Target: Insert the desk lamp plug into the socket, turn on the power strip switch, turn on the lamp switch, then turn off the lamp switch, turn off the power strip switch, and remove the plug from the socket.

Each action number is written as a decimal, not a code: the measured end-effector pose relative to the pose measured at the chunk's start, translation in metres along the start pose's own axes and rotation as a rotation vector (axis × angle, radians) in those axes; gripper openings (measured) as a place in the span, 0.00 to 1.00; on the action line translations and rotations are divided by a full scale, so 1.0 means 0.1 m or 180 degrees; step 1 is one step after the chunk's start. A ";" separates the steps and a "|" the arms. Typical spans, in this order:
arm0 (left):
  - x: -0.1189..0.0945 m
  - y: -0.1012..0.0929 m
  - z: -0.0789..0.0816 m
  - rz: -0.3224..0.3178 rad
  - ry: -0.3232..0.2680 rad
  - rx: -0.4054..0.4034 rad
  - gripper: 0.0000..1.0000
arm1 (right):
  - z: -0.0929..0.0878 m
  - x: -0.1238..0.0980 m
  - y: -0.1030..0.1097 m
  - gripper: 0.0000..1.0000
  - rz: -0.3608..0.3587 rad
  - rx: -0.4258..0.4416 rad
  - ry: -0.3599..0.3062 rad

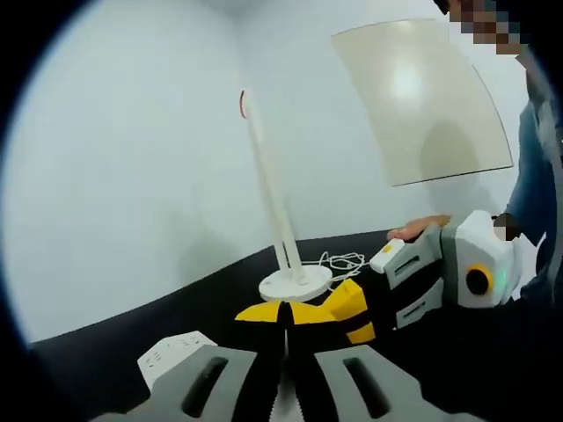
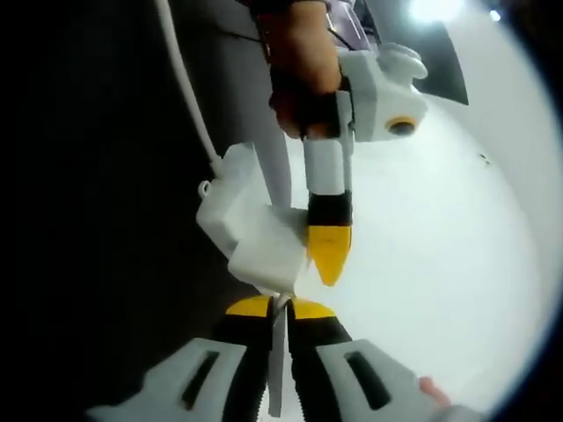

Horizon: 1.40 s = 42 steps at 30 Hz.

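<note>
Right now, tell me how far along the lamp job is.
Done: nothing confirmable; the lamp looks unlit. In hand: the left gripper touches the power strip with its tip; the right gripper pinches a thin white piece. Left: likely every switch and plug step.

White lamp (image 1: pixel 283 237) upright; power strip (image 1: pixel 171 354) nearby.

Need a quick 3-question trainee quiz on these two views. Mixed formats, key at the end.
1. True or false: the desk lamp stands upright on the dark table.
2. The lamp's base is: A round, B square, C triangular.
3. Fill in: in the left gripper view, the power strip lies to the lower ___ of the lamp's base.

Key: 1 true; 2 A; 3 left.
</note>
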State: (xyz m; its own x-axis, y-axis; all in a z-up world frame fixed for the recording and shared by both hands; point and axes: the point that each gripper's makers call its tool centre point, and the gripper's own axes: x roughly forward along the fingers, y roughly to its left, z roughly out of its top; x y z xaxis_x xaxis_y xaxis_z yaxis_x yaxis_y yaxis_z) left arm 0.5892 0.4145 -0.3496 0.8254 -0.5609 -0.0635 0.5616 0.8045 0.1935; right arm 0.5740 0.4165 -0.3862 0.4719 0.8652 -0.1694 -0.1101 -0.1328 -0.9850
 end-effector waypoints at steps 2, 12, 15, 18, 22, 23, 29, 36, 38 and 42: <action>-0.01 0.02 0.00 0.0006 0.0013 -0.0006 0.00 | 0.00 0.00 -0.01 0.09 -0.0005 -0.0005 0.0020; -0.01 -0.10 0.05 -0.0029 0.0077 0.0003 0.00 | 0.00 -0.01 -0.01 0.09 -0.0014 0.0009 -0.0025; -0.03 -0.07 0.05 -0.0037 0.0064 -0.0044 0.00 | 0.01 0.02 -0.03 0.09 -0.0029 -0.0020 0.0011; -0.04 -0.11 0.06 -0.0057 0.0028 -0.0077 0.00 | 0.01 0.01 -0.03 0.09 -0.0028 -0.0049 0.0024; -0.01 -0.13 0.05 -0.0009 0.0070 -0.0010 0.00 | -0.01 -0.01 0.02 0.10 0.0014 -0.0008 -0.0045; -0.02 -0.11 0.05 0.0003 0.0049 -0.0017 0.00 | 0.00 -0.01 0.02 0.11 0.0018 -0.0015 -0.0050; -0.03 -0.05 0.04 -0.0018 0.0060 -0.0033 0.00 | 0.03 0.01 -0.01 0.09 -0.0018 -0.0053 -0.0026; -0.02 -0.02 0.04 -0.0005 0.0035 -0.0033 0.00 | 0.04 -0.05 -0.01 0.09 -0.0015 0.0003 -0.0049; -0.02 -0.03 0.04 -0.0006 0.0035 -0.0033 0.00 | 0.05 -0.06 -0.01 0.09 -0.0023 0.0001 -0.0045; -0.02 -0.01 0.05 0.0010 0.0036 -0.0031 0.00 | 0.04 -0.05 0.00 0.09 -0.0037 0.0011 -0.0045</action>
State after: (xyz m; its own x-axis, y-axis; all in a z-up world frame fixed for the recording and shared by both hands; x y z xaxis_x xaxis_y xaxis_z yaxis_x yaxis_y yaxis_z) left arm 0.5865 0.4139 -0.3451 0.8278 -0.5562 -0.0742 0.5595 0.8081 0.1843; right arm 0.5678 0.4141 -0.3847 0.4608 0.8734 -0.1576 -0.1077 -0.1212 -0.9868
